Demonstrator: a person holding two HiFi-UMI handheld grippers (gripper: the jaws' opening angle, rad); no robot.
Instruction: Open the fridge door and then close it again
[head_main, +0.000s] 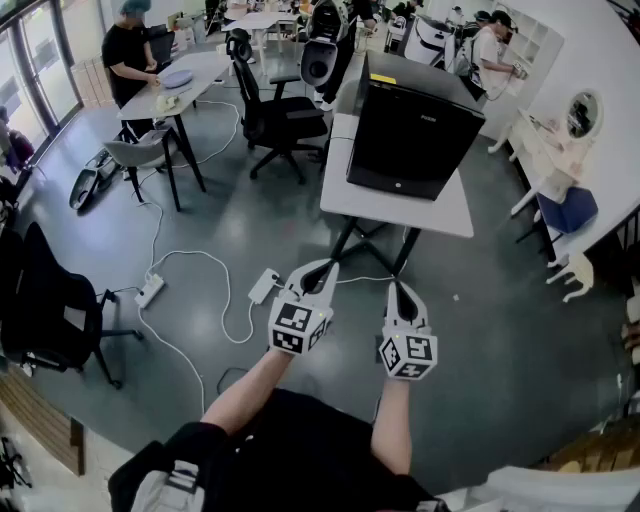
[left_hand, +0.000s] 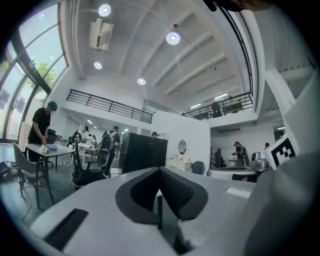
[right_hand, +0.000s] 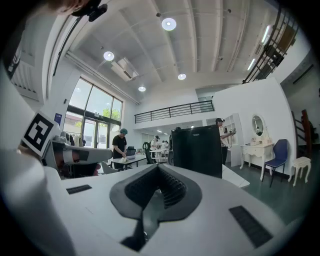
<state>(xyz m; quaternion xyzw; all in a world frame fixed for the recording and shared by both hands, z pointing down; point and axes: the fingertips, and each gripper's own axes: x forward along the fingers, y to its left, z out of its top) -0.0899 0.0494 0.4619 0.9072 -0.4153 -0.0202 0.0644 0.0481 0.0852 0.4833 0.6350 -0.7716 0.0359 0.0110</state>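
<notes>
Fridge (head_main: 412, 128) in all views; power strip (head_main: 150, 291) (head view only)

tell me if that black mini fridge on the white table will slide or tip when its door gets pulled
The mini fridge is a squat, boxy block, so probably heavy and unlikely to tip. It sits on a smooth white table, so a hard pull might slide it. The table's thin crossed legs may let everything wobble.
</notes>
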